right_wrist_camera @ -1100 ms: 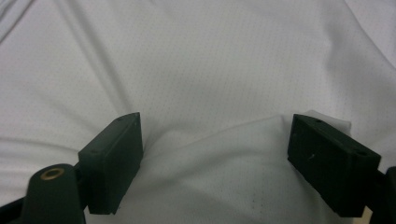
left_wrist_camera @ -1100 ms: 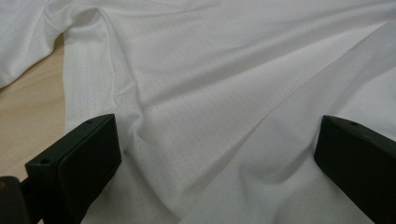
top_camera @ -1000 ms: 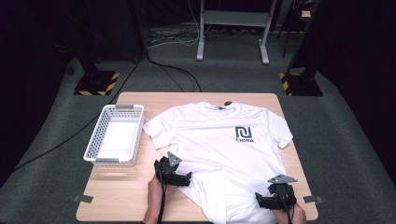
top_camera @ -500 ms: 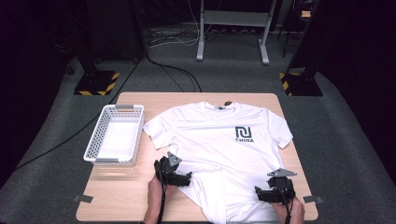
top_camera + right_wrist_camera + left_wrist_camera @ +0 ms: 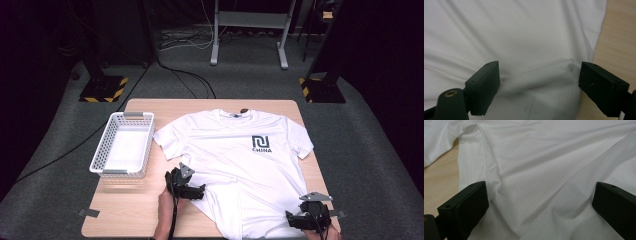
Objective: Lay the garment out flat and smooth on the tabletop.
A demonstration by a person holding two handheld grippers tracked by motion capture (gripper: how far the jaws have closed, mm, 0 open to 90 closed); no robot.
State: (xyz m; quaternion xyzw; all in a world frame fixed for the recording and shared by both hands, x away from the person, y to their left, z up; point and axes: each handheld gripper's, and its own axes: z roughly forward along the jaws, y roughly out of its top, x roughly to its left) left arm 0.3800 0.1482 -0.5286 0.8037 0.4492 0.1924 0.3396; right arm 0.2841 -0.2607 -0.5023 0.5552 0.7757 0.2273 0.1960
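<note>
Flat on the wooden surface (image 5: 140,210), a white T-shirt (image 5: 235,155) lies face up, its collar toward the far edge and a dark logo (image 5: 261,143) on the chest. Nearby, a white slatted basket (image 5: 123,145) stands just beside the shirt's left sleeve. At the near edge, the left gripper (image 5: 200,190) rests at the shirt's left side seam, its jaws spread wide with rumpled fabric lying between them, unpinched, as the left gripper view shows. Across the hem, the right gripper (image 5: 290,219) sits at the shirt's near right corner, jaws likewise wide apart over a raised fold of cloth (image 5: 539,75), the pads clear of it. Bare wood shows past the shirt's edge in the right gripper view.
</note>
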